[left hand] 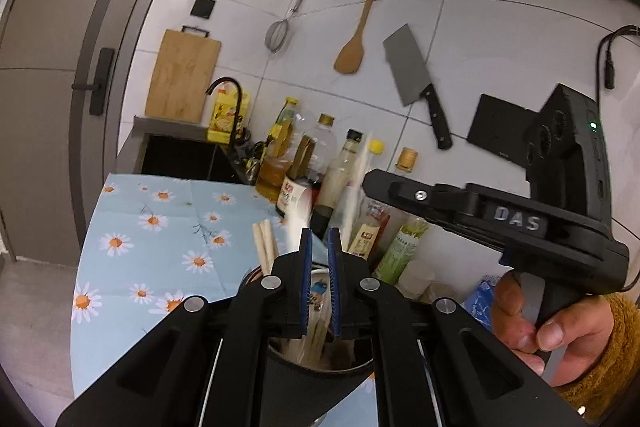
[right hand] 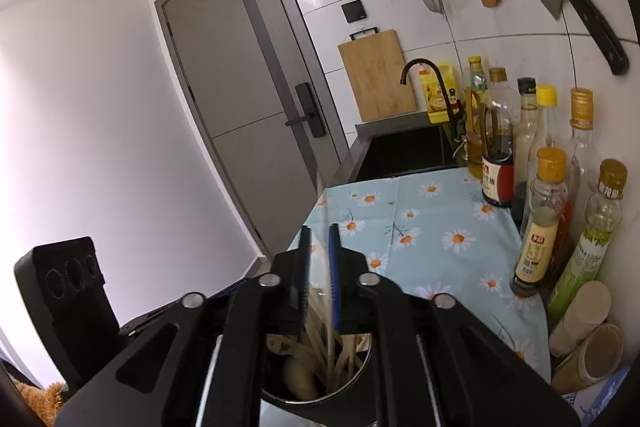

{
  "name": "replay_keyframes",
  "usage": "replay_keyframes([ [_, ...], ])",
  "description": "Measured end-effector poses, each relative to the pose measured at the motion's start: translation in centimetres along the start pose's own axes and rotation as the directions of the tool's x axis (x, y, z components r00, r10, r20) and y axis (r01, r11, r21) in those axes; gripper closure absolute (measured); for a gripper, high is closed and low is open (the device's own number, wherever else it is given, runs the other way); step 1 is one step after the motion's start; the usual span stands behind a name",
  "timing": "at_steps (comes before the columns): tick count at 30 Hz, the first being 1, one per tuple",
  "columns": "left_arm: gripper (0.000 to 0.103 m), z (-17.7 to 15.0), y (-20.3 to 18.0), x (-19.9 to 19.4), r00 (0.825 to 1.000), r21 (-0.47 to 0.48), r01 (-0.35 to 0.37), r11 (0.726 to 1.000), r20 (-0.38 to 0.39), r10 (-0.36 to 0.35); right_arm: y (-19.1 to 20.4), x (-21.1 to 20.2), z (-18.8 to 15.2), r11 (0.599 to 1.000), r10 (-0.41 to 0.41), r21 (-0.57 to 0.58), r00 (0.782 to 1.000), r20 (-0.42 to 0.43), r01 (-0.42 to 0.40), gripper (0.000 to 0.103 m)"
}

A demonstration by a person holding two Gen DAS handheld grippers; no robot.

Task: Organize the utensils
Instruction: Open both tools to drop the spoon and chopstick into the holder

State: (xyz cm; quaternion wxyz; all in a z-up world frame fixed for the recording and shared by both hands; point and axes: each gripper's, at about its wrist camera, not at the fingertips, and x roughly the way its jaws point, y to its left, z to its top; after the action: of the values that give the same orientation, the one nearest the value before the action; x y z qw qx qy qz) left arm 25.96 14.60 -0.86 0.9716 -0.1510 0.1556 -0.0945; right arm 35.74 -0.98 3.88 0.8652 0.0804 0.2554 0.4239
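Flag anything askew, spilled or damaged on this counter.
Nothing stands out. The bottles stand upright along the wall, the daisy cloth shows no spill, and the chopsticks sit inside the holder. Two jars lie on their sides in the corner, seemingly stored that way.

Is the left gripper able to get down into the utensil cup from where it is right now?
Probably yes. The left gripper hangs right over the open mouth of the utensil cup, with nothing between them. Its jaws are nearly shut around a spoon, and upright chopsticks crowd the cup's left side.
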Motion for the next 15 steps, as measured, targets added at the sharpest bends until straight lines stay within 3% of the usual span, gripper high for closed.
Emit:
replay_keyframes([
  [8,0.096,-0.1,0.1,-0.7,1.000,-0.020,-0.007,1.000,-0.014,0.007,-0.2,-0.7,-0.2,1.000,0.001,0.019,1.000,-0.006,-0.001,0.089],
  [12,0.095,0.1,-0.2,-1.2,1.000,-0.020,-0.005,1.000,-0.015,0.005,0.0,-1.2,-0.1,0.999,0.011,0.030,1.000,-0.009,-0.010,0.083],
  [15,0.077,0.3,-0.7,-2.0,1.000,-0.011,-0.010,1.000,-0.006,0.010,0.1,-2.0,-0.1,1.000,0.014,0.028,1.000,-0.013,-0.013,0.080],
])
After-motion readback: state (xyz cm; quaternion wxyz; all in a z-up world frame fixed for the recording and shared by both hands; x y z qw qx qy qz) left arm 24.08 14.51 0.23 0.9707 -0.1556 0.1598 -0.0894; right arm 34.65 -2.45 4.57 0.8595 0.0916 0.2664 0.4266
